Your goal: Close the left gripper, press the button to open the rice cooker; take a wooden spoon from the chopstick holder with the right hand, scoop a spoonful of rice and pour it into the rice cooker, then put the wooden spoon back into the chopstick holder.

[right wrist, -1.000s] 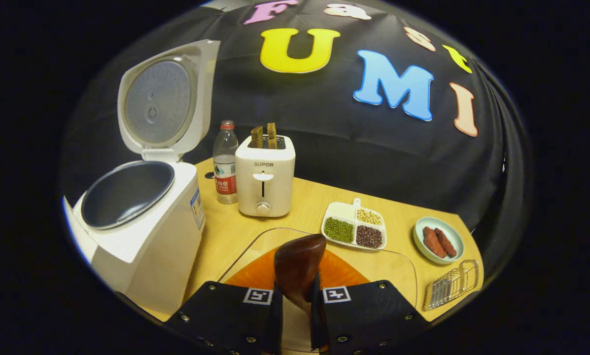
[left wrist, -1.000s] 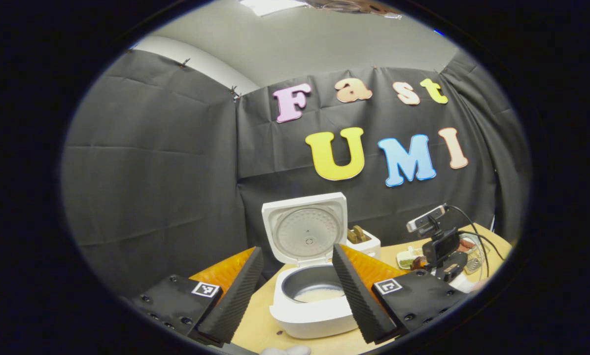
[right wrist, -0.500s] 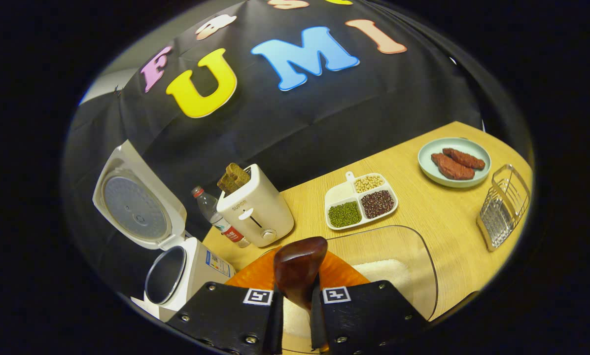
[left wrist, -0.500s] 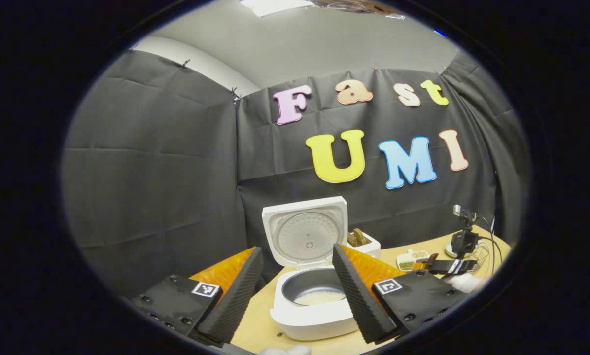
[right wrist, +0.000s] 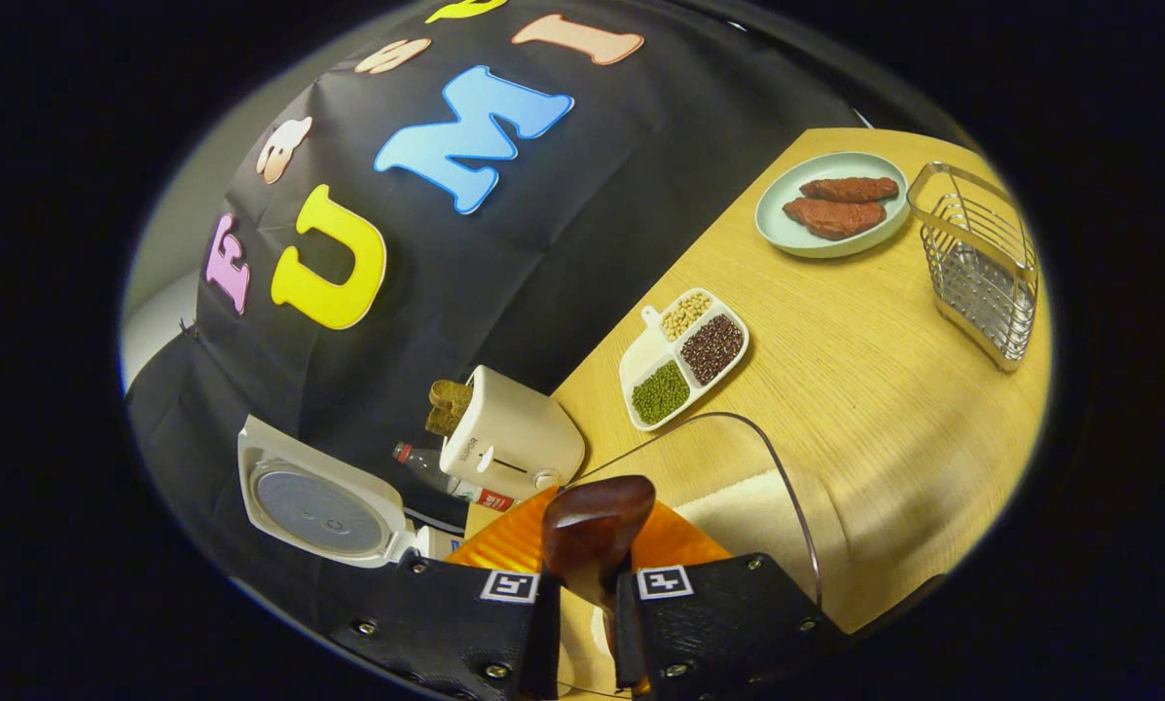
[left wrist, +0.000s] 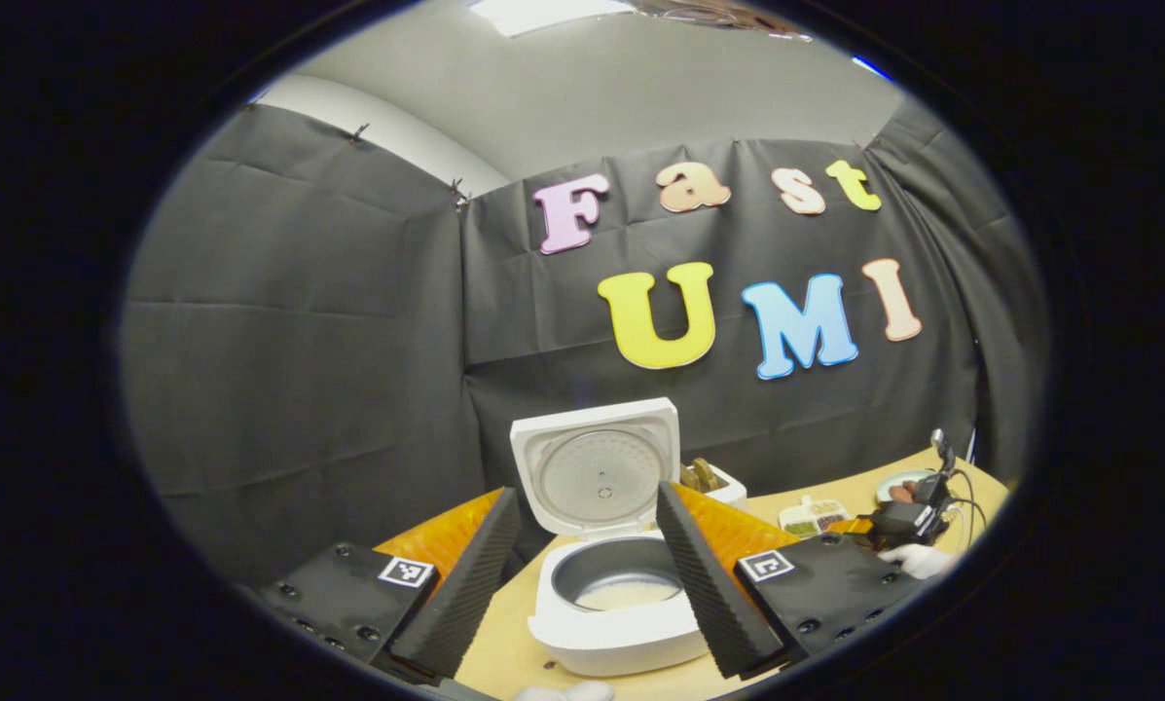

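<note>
Rice cooker [left wrist: 613, 545] stands lid-up on the table [right wrist: 864, 370], a pale layer of rice in its pot. Left gripper [left wrist: 582, 574] hangs in front of it with its jaws wide apart, holding nothing.

Right gripper [right wrist: 582, 623] has its jaws narrow, both pressing on the wooden spoon [right wrist: 592, 535], bowl pointing forward and looking empty. Over the last second this gripper has swung away from the cooker, which now sits low at the left of the right gripper view, and rolled hard, so the table runs tilted up to the right. The wire chopstick holder [right wrist: 981, 263] has come closer, at the far right beside the plate [right wrist: 825, 229].

Judgement: pour done; the spoon is on its way back. What remains is dropping it into the holder. The clear rice container [right wrist: 777, 487] lies just below the spoon.
</note>
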